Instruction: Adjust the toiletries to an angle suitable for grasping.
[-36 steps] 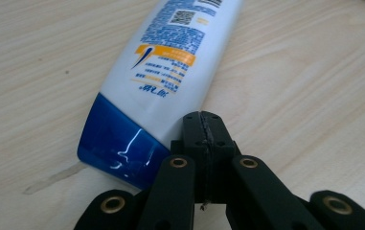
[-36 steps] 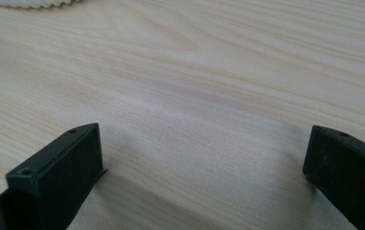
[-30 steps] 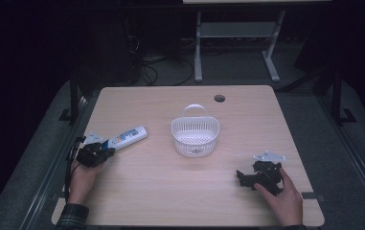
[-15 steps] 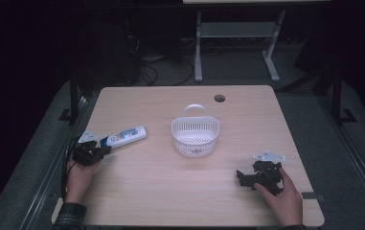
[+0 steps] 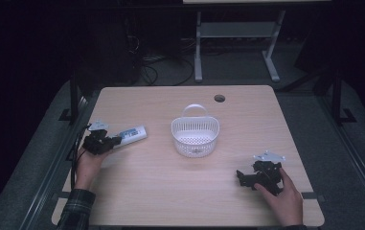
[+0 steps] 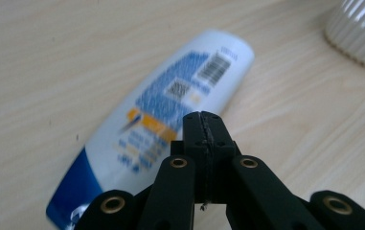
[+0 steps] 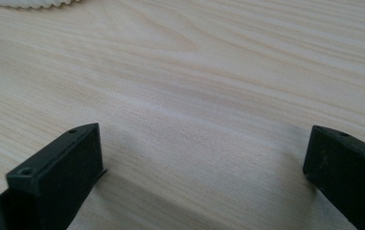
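At the far left of the table [image 5: 180, 191] I note my left gripper [image 5: 104, 142], its jaws pressed together with nothing between them, the tips just above the white-and-blue bottle [image 5: 131, 134]. The bottle lies flat on its side (barcode label up in the left gripper view) near the left edge. At centre stands the white slotted basket [image 5: 195, 136], handle toward the far side, well apart from the bottle. At the right, near the front edge, my right gripper [image 5: 245, 177] rests low over bare wood, jaws spread wide apart.
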The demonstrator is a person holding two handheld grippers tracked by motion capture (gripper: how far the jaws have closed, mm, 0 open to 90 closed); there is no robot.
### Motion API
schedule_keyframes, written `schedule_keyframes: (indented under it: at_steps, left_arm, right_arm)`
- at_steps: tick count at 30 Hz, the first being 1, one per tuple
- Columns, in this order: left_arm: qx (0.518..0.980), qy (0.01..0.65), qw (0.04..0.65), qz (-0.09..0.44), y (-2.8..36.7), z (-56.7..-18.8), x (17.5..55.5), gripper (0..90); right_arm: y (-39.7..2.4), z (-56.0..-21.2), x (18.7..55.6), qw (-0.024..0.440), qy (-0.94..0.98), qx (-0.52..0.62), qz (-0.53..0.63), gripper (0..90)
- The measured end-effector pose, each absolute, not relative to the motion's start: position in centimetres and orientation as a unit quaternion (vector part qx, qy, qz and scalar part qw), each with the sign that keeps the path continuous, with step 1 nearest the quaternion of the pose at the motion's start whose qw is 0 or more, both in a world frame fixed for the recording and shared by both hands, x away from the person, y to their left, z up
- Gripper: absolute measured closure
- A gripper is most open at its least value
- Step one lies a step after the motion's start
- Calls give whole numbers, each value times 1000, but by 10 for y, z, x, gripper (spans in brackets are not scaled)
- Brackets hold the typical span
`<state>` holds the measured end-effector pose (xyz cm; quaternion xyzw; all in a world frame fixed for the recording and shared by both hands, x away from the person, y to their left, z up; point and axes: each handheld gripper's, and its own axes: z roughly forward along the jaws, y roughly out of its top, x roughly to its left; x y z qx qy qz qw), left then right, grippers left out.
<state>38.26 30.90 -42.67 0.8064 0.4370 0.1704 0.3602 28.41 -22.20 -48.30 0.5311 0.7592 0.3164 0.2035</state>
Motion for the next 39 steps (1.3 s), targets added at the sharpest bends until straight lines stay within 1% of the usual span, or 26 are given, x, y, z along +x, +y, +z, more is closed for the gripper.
schedule_keyframes:
  at_steps: [15,21,24,26,31,36,39]
  left_arm:
    - [808,426,375,161,285,-409,422,896]
    - [814,425,362,162,274,-408,439,896]
    - [811,430,363,161,271,-411,449,897]
    - [814,437,348,156,270,-416,461,896]
    - [811,449,344,153,270,-425,471,896]
    - [817,462,316,139,272,-441,478,896]
    - [818,462,314,137,271,-443,478,897]
  right_arm:
    - [-222,-483,284,203,759,531,316,0]
    - [-222,-483,284,203,759,531,317,0]
    - [-222,-483,284,203,759,531,317,0]
    - [-222,-483,284,203,759,531,316,0]
    - [-222,-483,284,203,759,531,317,0]
    - [-222,-483,284,203,759,531,317,0]
    - [-222,-483,284,204,759,531,317,0]
